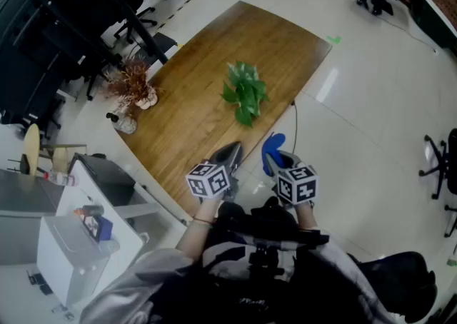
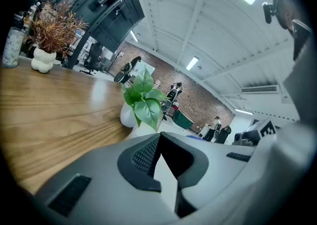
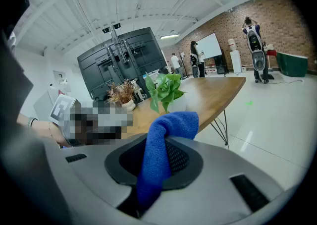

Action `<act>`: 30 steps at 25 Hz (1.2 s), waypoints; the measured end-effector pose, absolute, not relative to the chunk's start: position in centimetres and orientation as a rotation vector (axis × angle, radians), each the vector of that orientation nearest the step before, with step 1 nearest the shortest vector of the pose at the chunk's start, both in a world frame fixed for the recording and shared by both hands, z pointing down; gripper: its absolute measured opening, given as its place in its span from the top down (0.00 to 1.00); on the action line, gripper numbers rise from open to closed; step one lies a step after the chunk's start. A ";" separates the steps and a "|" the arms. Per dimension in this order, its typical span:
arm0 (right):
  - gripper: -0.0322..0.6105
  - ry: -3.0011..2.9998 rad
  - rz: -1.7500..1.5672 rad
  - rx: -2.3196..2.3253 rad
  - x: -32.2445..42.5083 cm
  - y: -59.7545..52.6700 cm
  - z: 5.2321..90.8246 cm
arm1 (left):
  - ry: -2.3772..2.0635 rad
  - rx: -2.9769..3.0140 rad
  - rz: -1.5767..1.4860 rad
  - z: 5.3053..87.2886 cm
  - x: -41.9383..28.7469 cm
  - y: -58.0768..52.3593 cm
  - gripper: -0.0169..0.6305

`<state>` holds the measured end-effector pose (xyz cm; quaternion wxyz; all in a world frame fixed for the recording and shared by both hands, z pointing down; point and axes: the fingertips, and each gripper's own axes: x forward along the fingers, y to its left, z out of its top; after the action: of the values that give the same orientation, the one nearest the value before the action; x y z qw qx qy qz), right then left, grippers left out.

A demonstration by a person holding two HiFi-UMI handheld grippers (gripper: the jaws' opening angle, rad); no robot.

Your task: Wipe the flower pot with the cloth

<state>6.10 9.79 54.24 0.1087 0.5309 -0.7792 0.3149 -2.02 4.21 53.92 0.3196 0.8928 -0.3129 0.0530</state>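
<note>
While I stand at its near end, the long wooden table (image 1: 207, 94) stretches away from me over the pale floor. About halfway along it, close to the right-hand edge, sits the flower pot (image 2: 128, 116), white and rounded, with broad green leaves hanging over it so that from the head view only the leaves show. At the far left edge, well apart from it, is a knobbly white vase (image 1: 145, 100) of dried reddish-brown stems, and a clear bottle (image 1: 126, 124) stands just beside that.

My left tongs (image 1: 234, 148) hover at the table's near edge, pointing toward the pot and well short of it. Their dark pads meet at the tips, and nothing is caught between them. My right tongs (image 1: 274, 157) hang beside them, just off the table's edge and over the floor. They are clamped on the blue cloth (image 3: 159, 154), which stands up between the pads, and its top folds over toward the table.
</note>
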 end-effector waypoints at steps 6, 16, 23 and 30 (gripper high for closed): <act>0.85 -2.305 0.940 1.509 7.7 10.0 54.9 | -0.880 2.323 0.133 54.5 -0.9 4.2 0.96; 0.85 -2.311 0.950 1.460 8.6 7.2 56.0 | -0.917 2.300 0.148 54.8 -0.8 2.5 0.96; 0.85 -2.277 0.869 1.444 10.3 3.9 56.0 | -0.871 2.300 0.119 55.5 1.1 -1.4 0.96; 0.85 -2.181 0.695 1.420 15.0 0.5 56.3 | -0.825 2.240 0.076 56.2 3.5 -5.0 0.96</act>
<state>15.01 0.54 56.29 0.2222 0.5140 -0.7895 0.2515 3.47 -4.98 56.18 0.3677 0.8723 -0.3211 0.0295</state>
